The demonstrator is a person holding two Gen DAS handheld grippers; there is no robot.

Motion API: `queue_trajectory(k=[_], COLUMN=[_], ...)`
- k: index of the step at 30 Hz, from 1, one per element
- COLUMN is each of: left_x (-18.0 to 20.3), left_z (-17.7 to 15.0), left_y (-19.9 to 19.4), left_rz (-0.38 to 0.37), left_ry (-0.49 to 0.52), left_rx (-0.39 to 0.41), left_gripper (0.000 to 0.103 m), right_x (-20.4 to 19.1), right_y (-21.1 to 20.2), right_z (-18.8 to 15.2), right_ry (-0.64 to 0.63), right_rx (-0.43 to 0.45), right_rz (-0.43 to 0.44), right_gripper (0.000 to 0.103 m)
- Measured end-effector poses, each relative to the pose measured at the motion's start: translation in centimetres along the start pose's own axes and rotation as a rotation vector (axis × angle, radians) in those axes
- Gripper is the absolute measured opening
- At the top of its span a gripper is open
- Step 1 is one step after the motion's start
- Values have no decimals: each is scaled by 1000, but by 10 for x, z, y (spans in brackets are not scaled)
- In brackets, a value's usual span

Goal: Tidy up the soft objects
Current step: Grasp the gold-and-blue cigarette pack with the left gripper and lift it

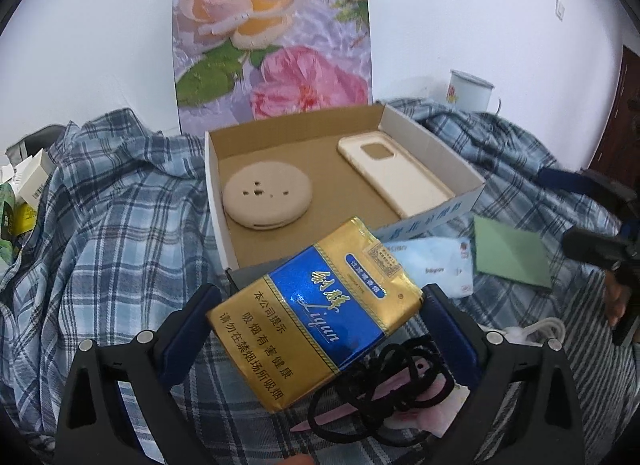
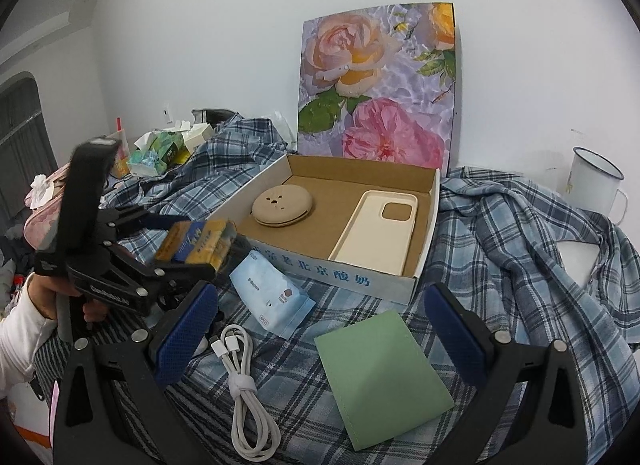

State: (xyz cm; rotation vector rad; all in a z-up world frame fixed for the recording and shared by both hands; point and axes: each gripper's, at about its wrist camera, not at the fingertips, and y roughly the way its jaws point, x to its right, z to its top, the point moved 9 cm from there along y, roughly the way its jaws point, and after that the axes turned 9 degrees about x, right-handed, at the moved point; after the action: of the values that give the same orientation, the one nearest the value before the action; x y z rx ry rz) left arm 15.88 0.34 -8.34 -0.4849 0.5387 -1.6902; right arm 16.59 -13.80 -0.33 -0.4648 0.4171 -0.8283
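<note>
Holding course for the cardboard box [image 1: 436,137] dead ahead on the bed, I have my left hand-held gripper [image 1: 316,317] clamped on the soft cigarette pack [image 1: 316,305], its long axis slanting toward the box's near wall. My right hand-held gripper [image 2: 320,317] hangs wide open, empty, over the green pouch [image 2: 380,377].

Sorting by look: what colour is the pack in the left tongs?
Gold with a blue panel; clearest in the left wrist view.
</note>
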Motion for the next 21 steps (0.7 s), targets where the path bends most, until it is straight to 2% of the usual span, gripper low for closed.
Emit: queue_trajectory(k=[5, 9, 16, 18, 20, 21], left_x=[-3, -3, -4, -8, -11, -14], left_z=[7, 9, 11, 12, 13, 14], left_y=[-7, -11, -15, -16, -18, -19], left_rz=[-6, -6, -1, 0, -2, -2], left_ry=[-17, -16, -12, -26, -44, -54], left_rx=[34, 49, 63, 67, 72, 74], left_gripper=[100, 100, 100, 100, 100, 100], right_x=[-5, -21, -54, -54, -53, -53], right_y=[8, 19, 57, 69, 78, 81], right_z=[-5, -4, -14, -20, -26, -28], right_ry=[-20, -93, -213, -220, -223, -229], right_rx=[-39, -79, -217, -254, -286, -298], right_rz=[8, 9, 39, 38, 41, 38], right_gripper=[103, 103, 103, 100, 90, 89])
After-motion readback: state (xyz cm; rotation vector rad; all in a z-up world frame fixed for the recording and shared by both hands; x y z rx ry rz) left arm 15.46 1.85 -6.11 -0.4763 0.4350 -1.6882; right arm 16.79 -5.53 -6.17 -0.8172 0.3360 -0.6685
